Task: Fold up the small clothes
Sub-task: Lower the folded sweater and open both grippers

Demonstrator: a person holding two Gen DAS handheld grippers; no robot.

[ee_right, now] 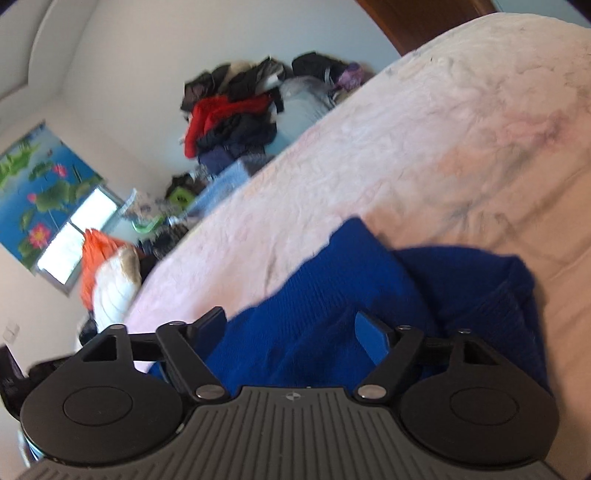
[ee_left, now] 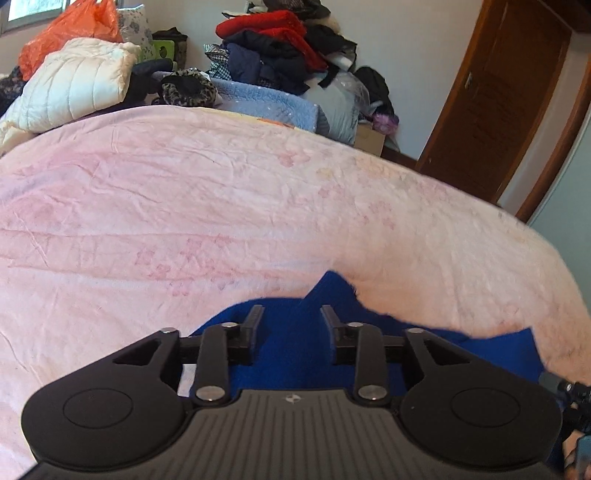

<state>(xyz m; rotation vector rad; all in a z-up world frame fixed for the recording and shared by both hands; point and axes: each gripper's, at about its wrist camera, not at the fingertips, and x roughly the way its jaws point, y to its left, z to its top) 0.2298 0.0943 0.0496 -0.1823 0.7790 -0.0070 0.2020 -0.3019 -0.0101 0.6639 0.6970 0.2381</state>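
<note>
A wide bed spread with a pale pink blanket (ee_left: 258, 206) fills both wrist views and serves as the work surface. Beyond the blanket's far edge a heap of clothes (ee_left: 280, 40) rises against the wall, with a white quilted jacket (ee_left: 77, 85) and an orange plastic bag (ee_left: 70, 33) piled further along the same edge. A brown wooden door (ee_left: 506, 96) stands past the blanket's far corner.

On the near part of the blanket lies the blue knit garment (ee_right: 332, 295), the piece being folded. It looks doubled over on itself, with a ribbed edge bunched toward the side in the right wrist view; the blur there makes it hard to say how neat the fold is.

The left gripper (ee_left: 291, 317) sits low over the blue cloth with its jaws partly apart, the fabric showing between the fingers but not pinched. The right gripper (ee_right: 291, 325) stands with its jaws wide, also over the garment and gripping nothing.

As a judgement, one fold seems laid down and released. The garment is not yet a tidy packet, so more folding and smoothing probably remain.
</note>
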